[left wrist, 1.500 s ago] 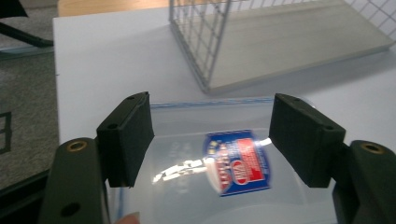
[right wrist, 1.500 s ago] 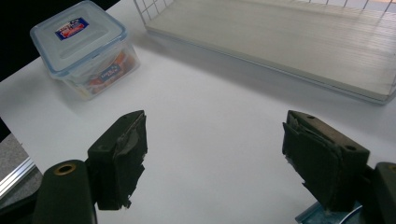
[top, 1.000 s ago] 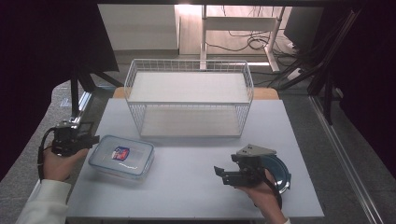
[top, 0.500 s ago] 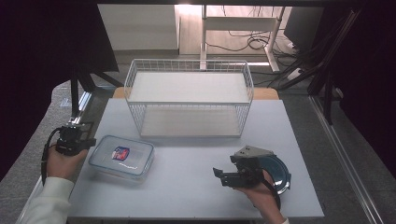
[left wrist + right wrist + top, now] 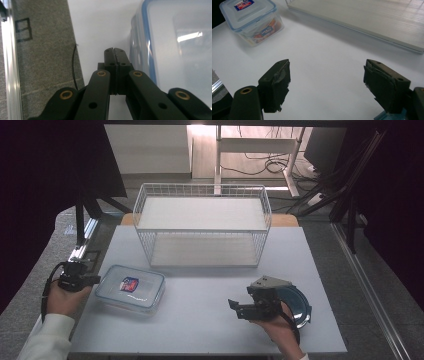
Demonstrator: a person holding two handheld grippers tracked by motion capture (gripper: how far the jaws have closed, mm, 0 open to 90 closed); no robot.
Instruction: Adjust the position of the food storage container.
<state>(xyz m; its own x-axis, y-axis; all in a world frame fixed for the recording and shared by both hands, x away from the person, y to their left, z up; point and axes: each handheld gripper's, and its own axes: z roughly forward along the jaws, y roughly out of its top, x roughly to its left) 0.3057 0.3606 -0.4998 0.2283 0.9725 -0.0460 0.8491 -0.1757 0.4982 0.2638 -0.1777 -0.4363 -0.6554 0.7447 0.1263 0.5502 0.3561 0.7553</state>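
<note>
The left hand-held gripper [image 5: 75, 279] is held at the left edge of the counter [image 5: 210, 320], gripped in a hand [image 5: 64, 299] with a white sleeve; in the left gripper view its jaws are seen pressed together with nothing between them [image 5: 115, 55], just beside the wall of a clear plastic container [image 5: 175, 50] with a blue-rimmed lid; a thin black cable [image 5: 74, 67] is seen lying along the counter's edge next to the grey floor; the right hand-held gripper [image 5: 239, 307] is held over the near right part of the counter, its jaws spread wide and empty, as shown in the right gripper view [image 5: 327, 85]; a grey three-cornered plate is carried on top of it; a blue round lid or plate [image 5: 300, 305] is partly covered behind it on the counter; the container [image 5: 131, 288] is seen resting on the near left of the counter, closed, with a red and blue label on its lid; in the right gripper view [image 5: 249, 20] orange contents are made out through its wall; a white wire basket [image 5: 202, 227] is set at the far middle of the counter, well apart from both grippers.
</note>
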